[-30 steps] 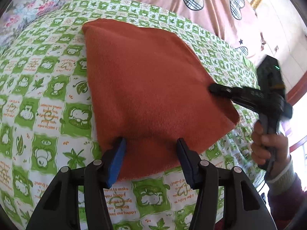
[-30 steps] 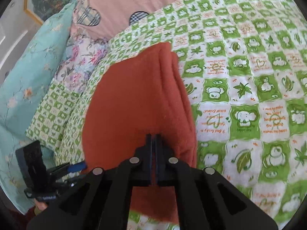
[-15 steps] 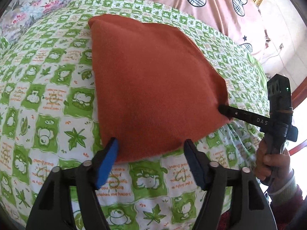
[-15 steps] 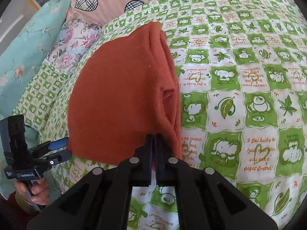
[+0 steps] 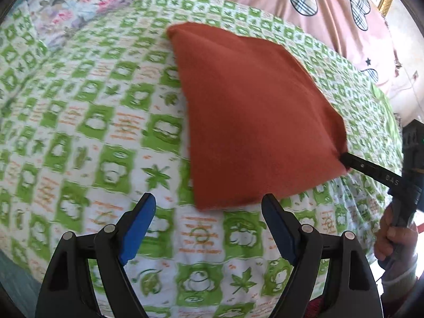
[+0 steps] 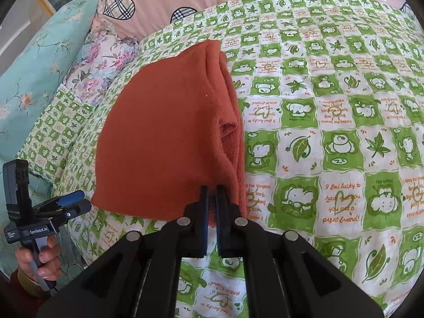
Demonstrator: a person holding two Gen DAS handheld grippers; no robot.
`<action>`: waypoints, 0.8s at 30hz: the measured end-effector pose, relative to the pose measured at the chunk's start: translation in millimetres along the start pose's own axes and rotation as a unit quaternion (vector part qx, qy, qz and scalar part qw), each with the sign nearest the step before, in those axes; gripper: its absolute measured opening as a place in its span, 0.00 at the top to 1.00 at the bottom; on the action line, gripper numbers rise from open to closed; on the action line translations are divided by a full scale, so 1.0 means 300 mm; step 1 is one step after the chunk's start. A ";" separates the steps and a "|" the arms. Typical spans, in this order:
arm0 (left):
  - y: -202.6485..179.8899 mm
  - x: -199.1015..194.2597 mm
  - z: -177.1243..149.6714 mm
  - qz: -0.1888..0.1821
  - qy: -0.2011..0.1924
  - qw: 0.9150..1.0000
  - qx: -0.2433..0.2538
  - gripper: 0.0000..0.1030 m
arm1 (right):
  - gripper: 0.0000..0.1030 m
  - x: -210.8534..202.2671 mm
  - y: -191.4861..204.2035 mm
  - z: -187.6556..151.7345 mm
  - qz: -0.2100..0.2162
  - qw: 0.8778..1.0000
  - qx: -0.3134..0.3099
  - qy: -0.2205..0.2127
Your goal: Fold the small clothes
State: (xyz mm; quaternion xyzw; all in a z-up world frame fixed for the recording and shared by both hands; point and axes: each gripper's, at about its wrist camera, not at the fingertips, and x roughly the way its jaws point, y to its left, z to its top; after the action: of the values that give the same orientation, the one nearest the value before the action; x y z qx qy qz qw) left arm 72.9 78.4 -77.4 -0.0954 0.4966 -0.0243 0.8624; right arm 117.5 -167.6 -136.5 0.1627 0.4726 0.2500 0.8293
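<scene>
The left gripper [image 5: 208, 225] angles steeply downward, its blue-padded jaws having just been opening; they stand wide with nothing between them. The right gripper [image 6: 212, 198] points down at a shallower slant, its jaws having just parted slightly, still pinching an orange cloth's [image 6: 164, 143] edge. A hand [image 6: 39, 259] grips the left handle.

From the left wrist view, motion blur is smearing the green checked bedspread [image 5: 79, 137] around nine o'clock, so I am not reading its print. The right gripper [image 5: 344, 159] is burying its tips under the orange cloth [image 5: 251, 119] at three o'clock. The frame edge is cropping the person's hand [image 5: 394, 243].
</scene>
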 end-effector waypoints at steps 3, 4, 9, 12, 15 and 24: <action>0.003 -0.026 0.005 0.028 -0.008 1.000 0.003 0.20 | 0.71 -0.003 0.013 0.001 0.002 1.000 -0.005 -0.004; 0.005 -0.032 0.009 0.038 -0.010 0.999 0.003 0.20 | 0.65 -0.005 0.020 0.001 0.003 1.000 -0.008 -0.006; 0.020 -0.051 0.016 0.060 -0.011 0.998 -0.001 0.19 | 0.59 -0.006 0.043 0.005 -0.005 1.000 -0.024 -0.008; 0.035 -0.069 0.009 0.073 -0.013 0.997 -0.001 0.18 | 0.57 -0.010 0.046 0.008 -0.006 1.000 -0.024 -0.009; 0.045 -0.078 0.011 0.079 -0.019 0.997 -0.001 0.17 | 0.54 -0.018 0.054 0.018 -0.009 1.000 -0.026 -0.013; 0.032 -0.090 0.059 0.104 -0.038 0.994 0.010 0.17 | 0.48 -0.020 0.069 0.079 -0.013 0.999 -0.041 -0.019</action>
State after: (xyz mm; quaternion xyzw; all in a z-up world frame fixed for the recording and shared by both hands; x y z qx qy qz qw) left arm 74.0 93.9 -47.6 -0.0351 0.4708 0.0640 0.8792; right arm 130.0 -154.9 -109.8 0.1267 0.4478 0.2551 0.8476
